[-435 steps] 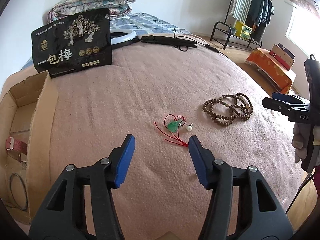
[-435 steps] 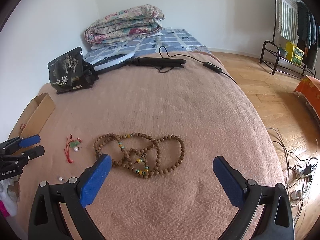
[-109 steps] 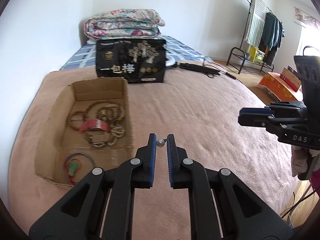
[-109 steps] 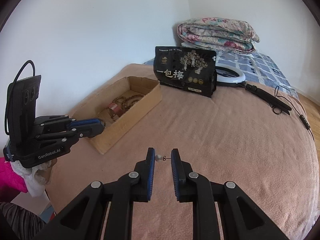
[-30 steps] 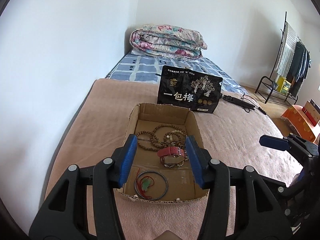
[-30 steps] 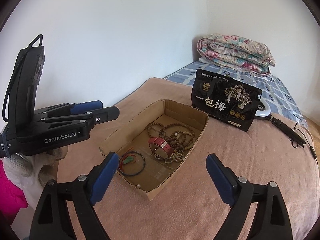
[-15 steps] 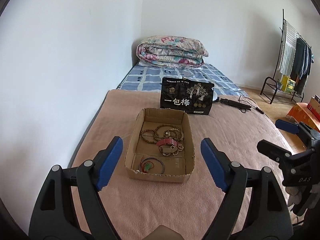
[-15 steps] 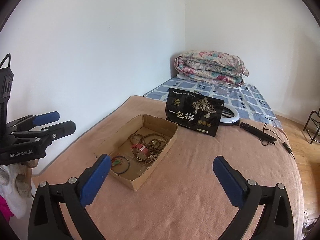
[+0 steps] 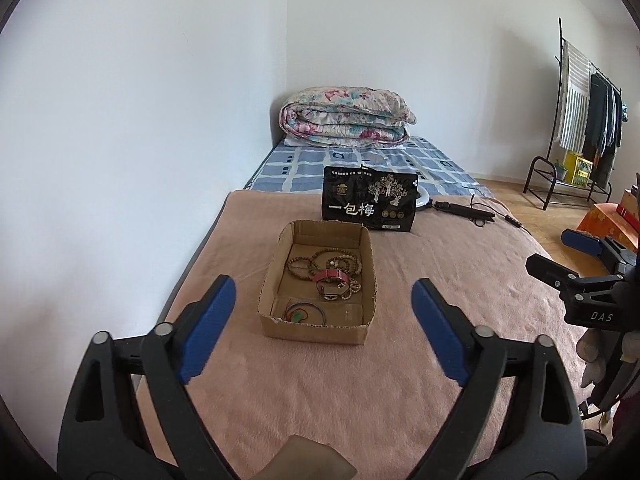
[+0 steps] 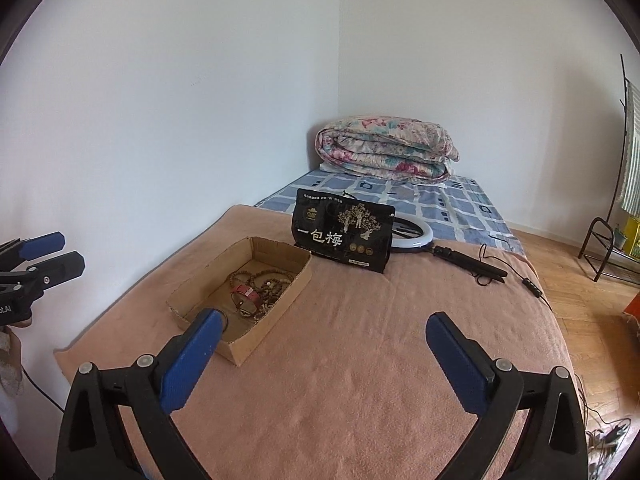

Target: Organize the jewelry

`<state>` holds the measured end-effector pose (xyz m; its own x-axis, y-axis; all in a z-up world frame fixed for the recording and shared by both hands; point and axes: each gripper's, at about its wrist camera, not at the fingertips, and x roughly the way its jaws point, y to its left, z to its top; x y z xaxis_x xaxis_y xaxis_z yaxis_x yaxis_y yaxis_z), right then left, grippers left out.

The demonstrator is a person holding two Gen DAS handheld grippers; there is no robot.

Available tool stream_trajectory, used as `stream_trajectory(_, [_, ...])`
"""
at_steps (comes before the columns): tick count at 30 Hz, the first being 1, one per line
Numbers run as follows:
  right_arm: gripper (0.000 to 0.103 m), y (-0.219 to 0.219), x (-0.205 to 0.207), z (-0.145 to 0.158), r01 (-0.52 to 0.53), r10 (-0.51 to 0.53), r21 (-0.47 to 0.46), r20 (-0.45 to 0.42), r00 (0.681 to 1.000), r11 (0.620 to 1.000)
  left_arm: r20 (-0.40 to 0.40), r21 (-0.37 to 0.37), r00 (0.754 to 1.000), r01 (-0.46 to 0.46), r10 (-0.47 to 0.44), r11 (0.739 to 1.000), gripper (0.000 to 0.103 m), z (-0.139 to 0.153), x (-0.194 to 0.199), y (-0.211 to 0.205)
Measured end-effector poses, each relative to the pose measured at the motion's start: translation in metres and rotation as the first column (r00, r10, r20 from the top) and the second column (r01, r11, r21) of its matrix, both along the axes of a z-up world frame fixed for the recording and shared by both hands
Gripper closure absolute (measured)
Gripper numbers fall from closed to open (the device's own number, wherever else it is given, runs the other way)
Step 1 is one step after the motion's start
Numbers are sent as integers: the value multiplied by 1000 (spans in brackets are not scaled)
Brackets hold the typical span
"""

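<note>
A shallow cardboard box (image 9: 316, 330) sits on the pink blanket, also in the right wrist view (image 10: 272, 320). Inside lie brown bead strands (image 9: 320, 262), a red watch strap (image 9: 330, 276) and a green pendant on red cord inside a dark ring (image 9: 298, 314). My left gripper (image 9: 323, 312) is open and empty, held well back from the box. My right gripper (image 10: 322, 344) is open and empty, back and to the right of the box. Each gripper shows at the edge of the other's view.
A black snack bag (image 9: 370, 204) stands behind the box. A ring light with handle and cable (image 10: 444, 250) lies beyond it. A folded floral quilt (image 9: 346, 116) sits at the bed head. A wall runs along the left; a clothes rack (image 9: 580, 128) stands far right.
Both grippers have pulled further back and up from the box, so it looks smaller. Both jaws stay wide open and empty.
</note>
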<state>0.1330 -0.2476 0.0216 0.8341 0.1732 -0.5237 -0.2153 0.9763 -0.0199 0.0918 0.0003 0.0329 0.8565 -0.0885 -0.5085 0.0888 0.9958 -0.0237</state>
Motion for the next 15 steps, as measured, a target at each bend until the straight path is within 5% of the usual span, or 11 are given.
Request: stream_trajectory(15, [0,-26,-14,3,86,-86,2,26,996,996,62,35,998,-23,20,999,0,17,-31,-5])
